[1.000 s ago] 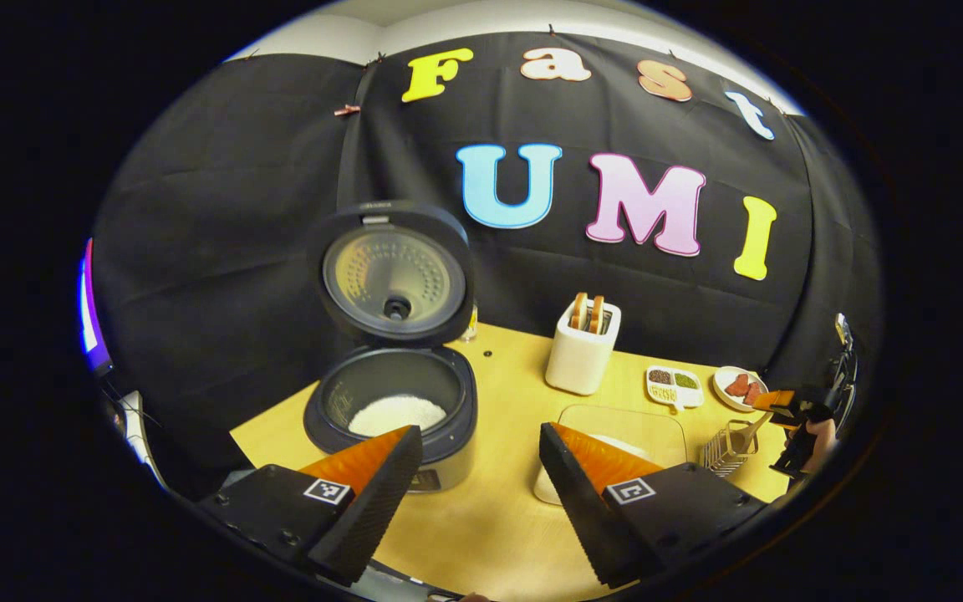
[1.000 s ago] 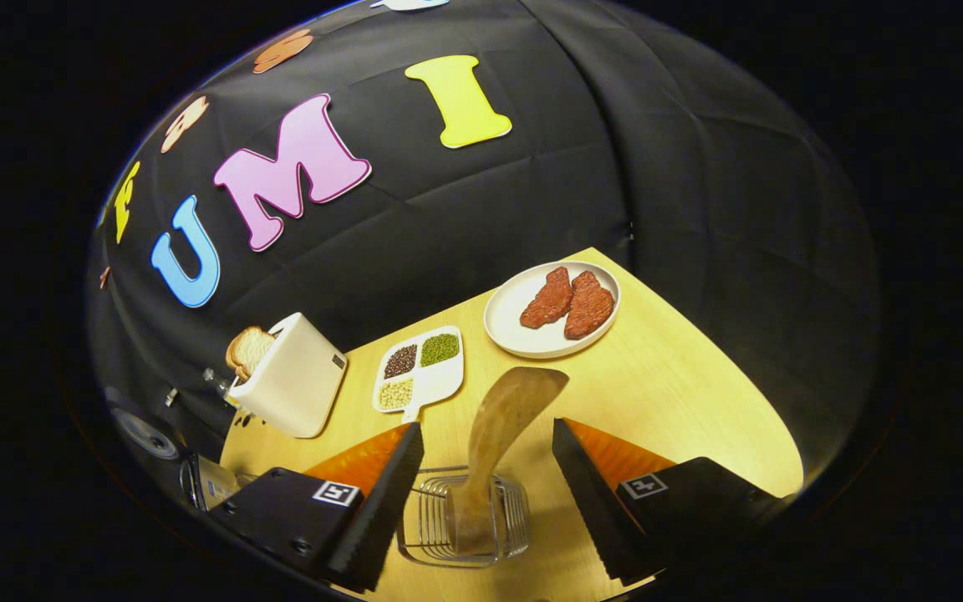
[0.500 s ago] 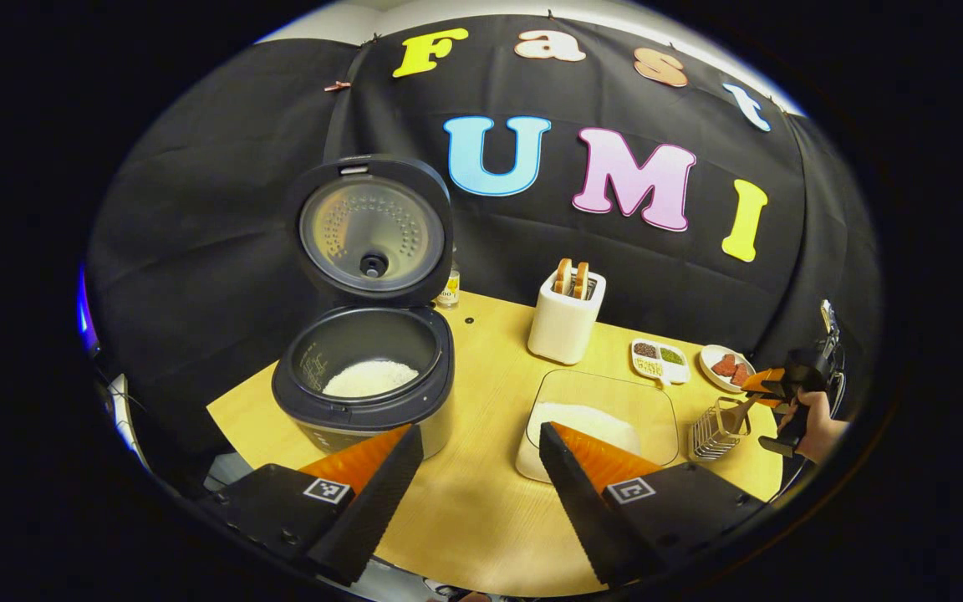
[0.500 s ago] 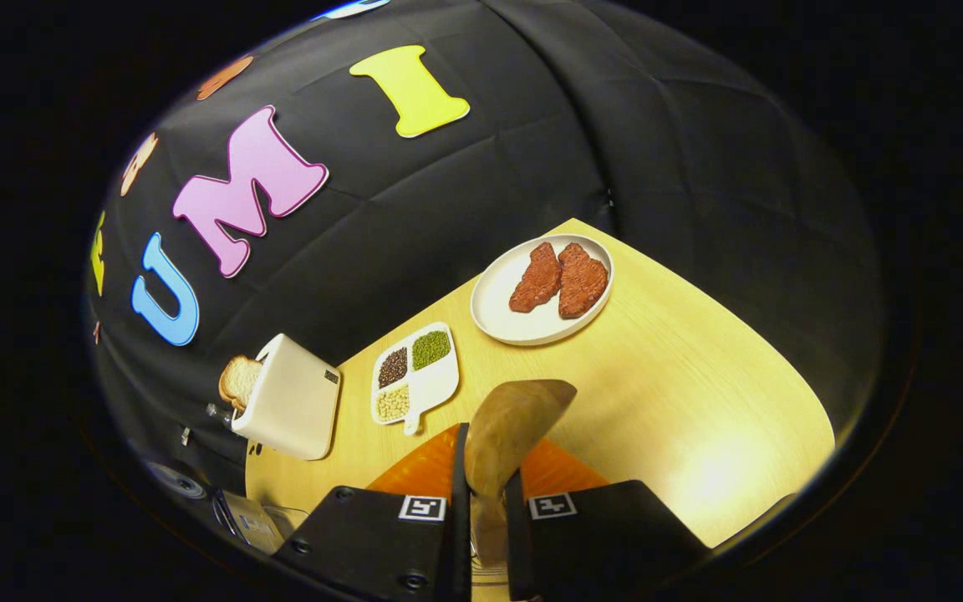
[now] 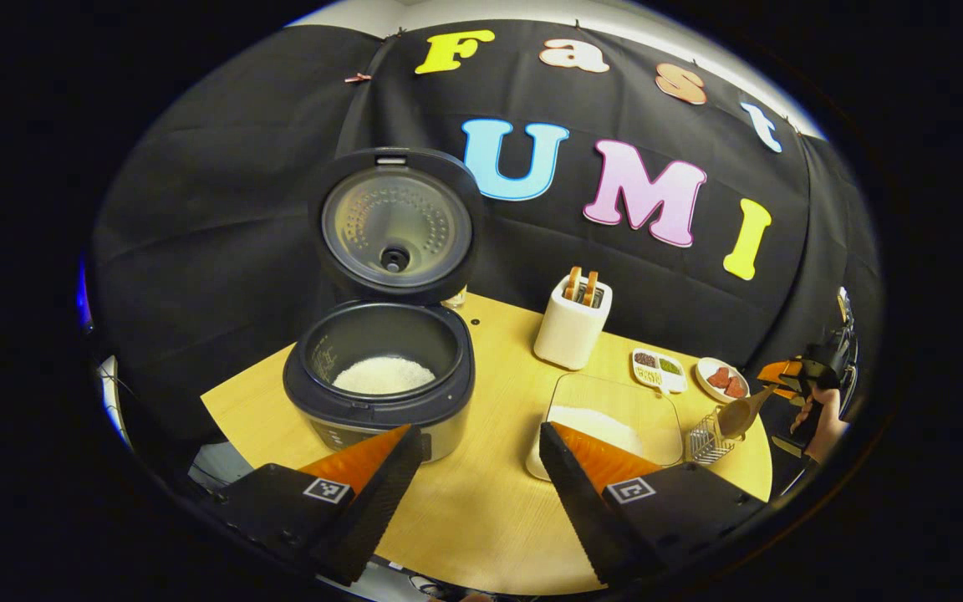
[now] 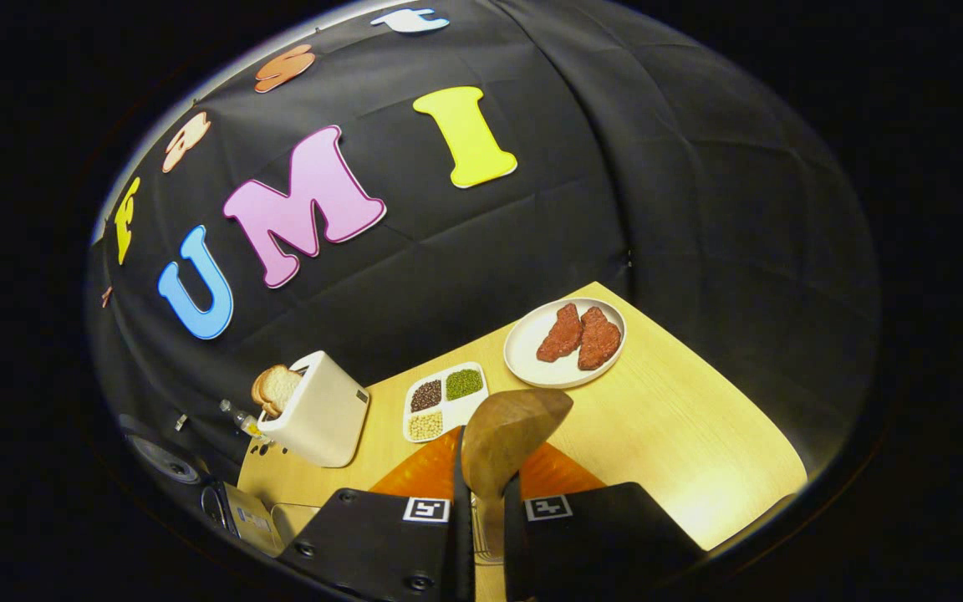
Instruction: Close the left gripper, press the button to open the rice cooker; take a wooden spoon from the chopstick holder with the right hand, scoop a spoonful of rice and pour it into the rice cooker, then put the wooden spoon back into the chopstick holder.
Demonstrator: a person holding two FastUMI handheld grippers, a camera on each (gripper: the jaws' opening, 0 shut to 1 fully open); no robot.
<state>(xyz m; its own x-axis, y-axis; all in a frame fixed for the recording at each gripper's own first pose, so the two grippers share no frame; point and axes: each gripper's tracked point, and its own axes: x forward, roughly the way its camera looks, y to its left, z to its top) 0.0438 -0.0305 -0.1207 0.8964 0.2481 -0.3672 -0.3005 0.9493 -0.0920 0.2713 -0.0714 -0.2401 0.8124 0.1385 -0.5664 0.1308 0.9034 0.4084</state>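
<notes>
The rice cooker [image 5: 381, 376] stands on the left part of a yellow wooden worktop [image 5: 481, 518] with its lid [image 5: 395, 224] raised upright at the back. White rice lies in the bottom of its dark pot.

In the left gripper view, the left hand-held gripper [image 5: 477, 451] hangs above the near edge of the worktop with its two fingers spread wide, holding nothing. Between and beyond them sits a clear square dish of rice [image 5: 611, 418], just right of the cooker.

At the far right of that view, a hand [image 5: 820, 422] holds the right hand-held gripper [image 5: 770, 389], which is pinching the spoon [image 5: 739, 414] by its handle. The spoon's bowl hangs just above the wire holder [image 5: 703, 439], which stands beside the dish.

In the right gripper view, the right hand-held gripper [image 6: 488, 502] has its fingers pressed close on the handle, and the spoon [image 6: 508, 431] rises between them, bowl uppermost. A little of the wire holder shows below, between the fingers.

Farther back on the worktop are a white toaster [image 5: 572, 330] with two slices of bread, a small divided tray [image 6: 444, 401] of beans and grains, and a white plate [image 6: 532, 355] with two reddish pieces of meat.
</notes>
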